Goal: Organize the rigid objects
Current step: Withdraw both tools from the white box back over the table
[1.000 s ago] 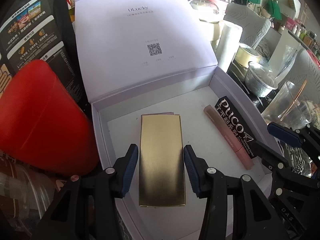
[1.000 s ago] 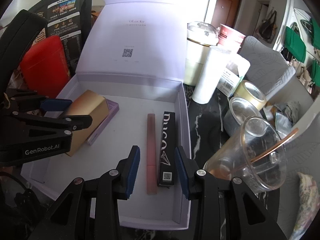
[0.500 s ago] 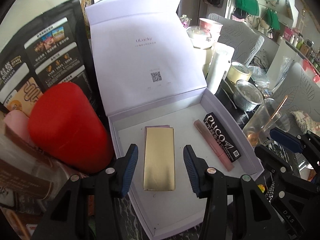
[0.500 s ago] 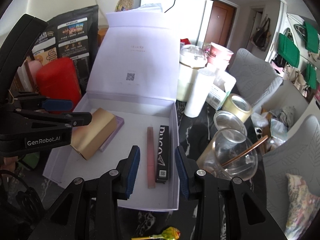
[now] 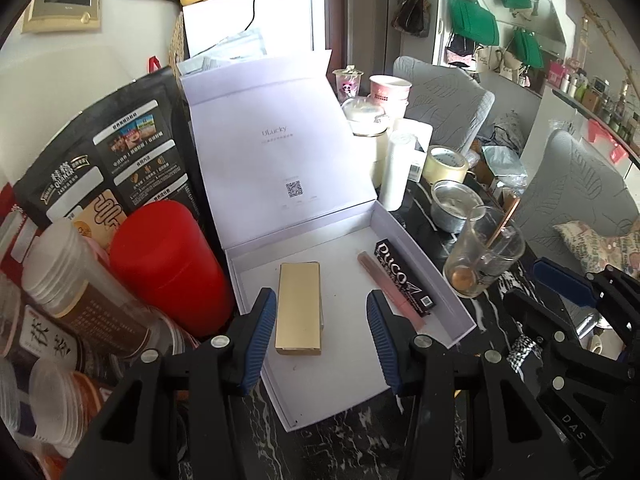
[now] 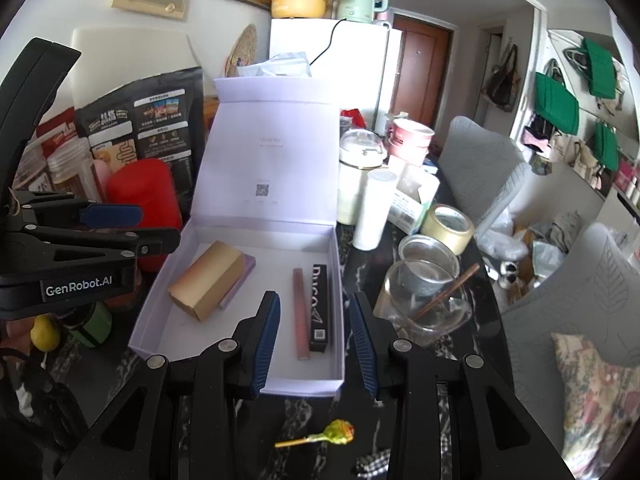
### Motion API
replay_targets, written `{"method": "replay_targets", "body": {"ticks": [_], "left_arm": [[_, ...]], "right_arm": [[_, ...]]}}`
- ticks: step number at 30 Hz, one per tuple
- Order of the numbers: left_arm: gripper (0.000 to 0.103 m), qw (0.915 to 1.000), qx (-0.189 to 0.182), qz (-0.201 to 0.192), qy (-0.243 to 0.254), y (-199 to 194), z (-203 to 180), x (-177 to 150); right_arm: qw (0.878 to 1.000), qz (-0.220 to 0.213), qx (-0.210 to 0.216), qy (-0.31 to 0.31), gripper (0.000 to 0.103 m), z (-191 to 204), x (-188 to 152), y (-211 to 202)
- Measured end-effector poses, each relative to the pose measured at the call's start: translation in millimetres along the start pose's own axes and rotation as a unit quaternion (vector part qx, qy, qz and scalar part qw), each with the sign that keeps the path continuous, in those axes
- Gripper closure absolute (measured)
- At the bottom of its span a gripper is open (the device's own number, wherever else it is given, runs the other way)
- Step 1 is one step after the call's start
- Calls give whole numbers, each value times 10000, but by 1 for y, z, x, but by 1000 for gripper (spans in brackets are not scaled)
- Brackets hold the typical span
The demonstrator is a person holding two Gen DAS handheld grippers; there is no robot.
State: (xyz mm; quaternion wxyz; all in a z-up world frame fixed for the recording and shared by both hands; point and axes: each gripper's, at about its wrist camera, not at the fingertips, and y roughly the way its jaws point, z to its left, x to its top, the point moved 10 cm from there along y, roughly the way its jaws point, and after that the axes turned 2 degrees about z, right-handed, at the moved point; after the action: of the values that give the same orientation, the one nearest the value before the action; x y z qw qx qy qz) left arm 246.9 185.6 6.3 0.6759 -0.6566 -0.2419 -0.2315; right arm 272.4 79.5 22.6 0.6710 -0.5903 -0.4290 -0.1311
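A lavender gift box (image 5: 448,280) (image 6: 160,280) lies with its lid standing open. Inside it, a gold box (image 5: 299,308) (image 6: 208,280) rests on a flat lavender case (image 6: 244,276) at the left. A pink tube (image 5: 390,292) (image 6: 300,312) and a black PUCO carton (image 5: 404,280) (image 6: 320,308) lie side by side at the right. My left gripper (image 5: 322,332) (image 6: 156,226) hovers open above the gold box, holding nothing. My right gripper (image 6: 315,340) (image 5: 524,284) hovers open above the tube and carton, also empty.
A red canister (image 5: 168,264), jars and a black pouch (image 5: 120,168) crowd the box's left side. At its right stand a glass cup with a stick (image 6: 424,304), a metal tin (image 6: 428,256), a tape roll (image 6: 448,226) and a white cylinder (image 6: 372,208). A lollipop (image 6: 336,432) lies on the dark marble table in front.
Both grippers have risen and drawn back from the box, so more of the table shows. The items in the box lie where they were. The jaws have not changed.
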Motion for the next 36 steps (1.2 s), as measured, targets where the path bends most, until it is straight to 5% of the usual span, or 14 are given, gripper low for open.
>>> {"method": "replay_targets", "body": {"ticks": [12,20,22,24,36], "left_arm": [[56,9986,-141,-446,232,-59,-34,-16],[56,9975,-240,-518,422,-82,-65,-39],[44,9971,-265,-527,476,-87,-73,-45],[15,9965,-296,-593,518,-93,-81,-50],[14,9932,-535,-677,778,-109,-120,-82]], "right_arm": [[9990,-372,-230,64,67,-14,-16,-67],[9975,-559,-403,180,53,-32,-42,-111],[9970,-610,-426,225,51,-36,-49,-123],[9965,-647,-465,265,48,-41,-56,-133],[9943,-680,-686,448,38,-62,-102,-170]]}}
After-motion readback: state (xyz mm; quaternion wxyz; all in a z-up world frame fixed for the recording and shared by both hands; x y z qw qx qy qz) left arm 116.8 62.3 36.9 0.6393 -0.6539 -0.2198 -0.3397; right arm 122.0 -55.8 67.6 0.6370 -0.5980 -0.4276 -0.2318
